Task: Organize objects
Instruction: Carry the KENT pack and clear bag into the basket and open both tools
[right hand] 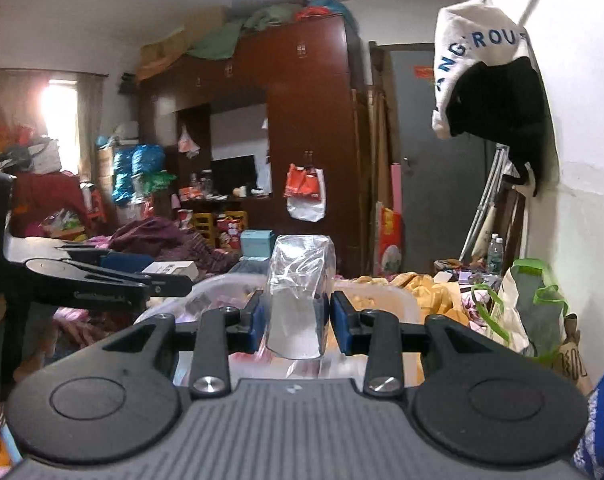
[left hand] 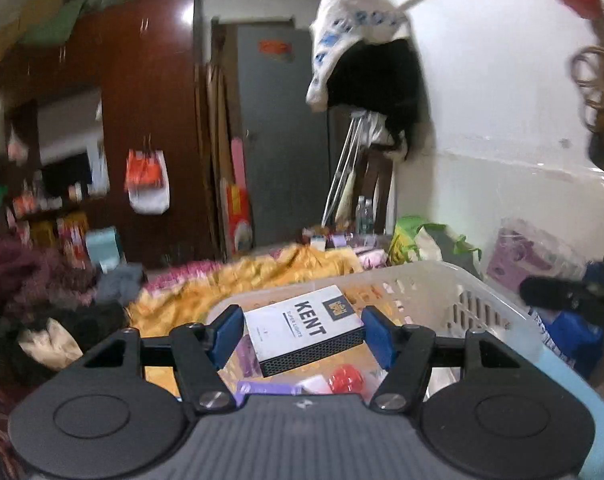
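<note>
Left tongs (left hand: 302, 334) grip Kent box (left hand: 304, 328) above basket (left hand: 442, 280), apparently cluttered.

Left gripper (left hand: 302, 334) pitched slightly down, fingers (left hand: 226, 330) set about half apart, pads pressed on both short ends of a white box. Right gripper (right hand: 296, 316) near level, fingers (right hand: 344, 316) narrow, pinching a clear packet. Left gripper also shows at 9 o'clock in right wrist view.

White box (left hand: 302, 330), blue-padded tongs (left hand: 302, 334)
</note>
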`<state>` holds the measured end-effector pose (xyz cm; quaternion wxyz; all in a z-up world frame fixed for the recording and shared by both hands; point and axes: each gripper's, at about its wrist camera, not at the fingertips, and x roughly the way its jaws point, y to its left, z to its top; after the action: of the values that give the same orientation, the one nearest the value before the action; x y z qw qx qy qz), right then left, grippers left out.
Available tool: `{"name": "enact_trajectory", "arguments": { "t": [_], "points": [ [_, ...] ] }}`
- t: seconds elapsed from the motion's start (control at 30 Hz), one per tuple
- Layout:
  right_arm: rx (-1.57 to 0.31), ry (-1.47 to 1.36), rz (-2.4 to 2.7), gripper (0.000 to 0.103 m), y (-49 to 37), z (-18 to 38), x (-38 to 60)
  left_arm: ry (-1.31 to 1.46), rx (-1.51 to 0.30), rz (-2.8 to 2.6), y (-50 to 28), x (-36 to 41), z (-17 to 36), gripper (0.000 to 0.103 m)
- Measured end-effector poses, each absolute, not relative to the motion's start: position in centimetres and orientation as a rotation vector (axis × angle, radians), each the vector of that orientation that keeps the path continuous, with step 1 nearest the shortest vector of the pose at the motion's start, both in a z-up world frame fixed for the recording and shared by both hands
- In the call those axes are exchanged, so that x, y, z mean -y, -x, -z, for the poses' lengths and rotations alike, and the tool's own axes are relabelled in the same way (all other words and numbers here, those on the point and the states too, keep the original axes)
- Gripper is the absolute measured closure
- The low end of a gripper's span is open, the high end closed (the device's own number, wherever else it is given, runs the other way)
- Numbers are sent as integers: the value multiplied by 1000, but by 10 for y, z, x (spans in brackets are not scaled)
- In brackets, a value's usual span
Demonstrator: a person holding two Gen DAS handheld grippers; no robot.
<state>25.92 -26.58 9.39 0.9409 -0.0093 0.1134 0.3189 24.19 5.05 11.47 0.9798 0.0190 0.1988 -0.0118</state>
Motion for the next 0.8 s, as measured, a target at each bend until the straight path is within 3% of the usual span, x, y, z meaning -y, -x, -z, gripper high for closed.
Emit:
{"name": "enact_trajectory", "arguments": {
  "t": [0.3, 0.33, 0.4, 0.43, 0.47, 0.53, 0.67, 0.73, 0.8],
  "points": [
    [-296, 158, -629, 65, -319, -55, 227, 19, -500, 26, -296, -70, -81, 33],
    [-289, 158, -621, 65, -322, -55, 228, 17, -508, 27, -298, -69, -79, 30],
    [-297, 146, -621, 64, -329, -57, 231, 23, -513, 23, -299, -70, -76, 12],
    [-301, 143, -620, 62, -332, -60, 232, 28, -514, 18, -299, -71, -76, 9],
    [-307, 146, -616, 57, -335, -61, 232, 29, -514, 12, -299, -71, -77, 9],
    [-325, 171, -625, 28, -336, -63, 229, 32, -508, 8, -296, -72, -80, 9],
    [-294, 176, -614, 19, -316, -63, 236, -20, -453, -10, -269, -71, -89, 9],
    [-264, 133, -617, 0, -300, -68, 249, -76, -418, -28, -250, -65, -97, 9],
    [-230, 114, -598, 0, -284, -77, 260, -110, -407, -19, -228, -57, -104, 9]
  ]
}}
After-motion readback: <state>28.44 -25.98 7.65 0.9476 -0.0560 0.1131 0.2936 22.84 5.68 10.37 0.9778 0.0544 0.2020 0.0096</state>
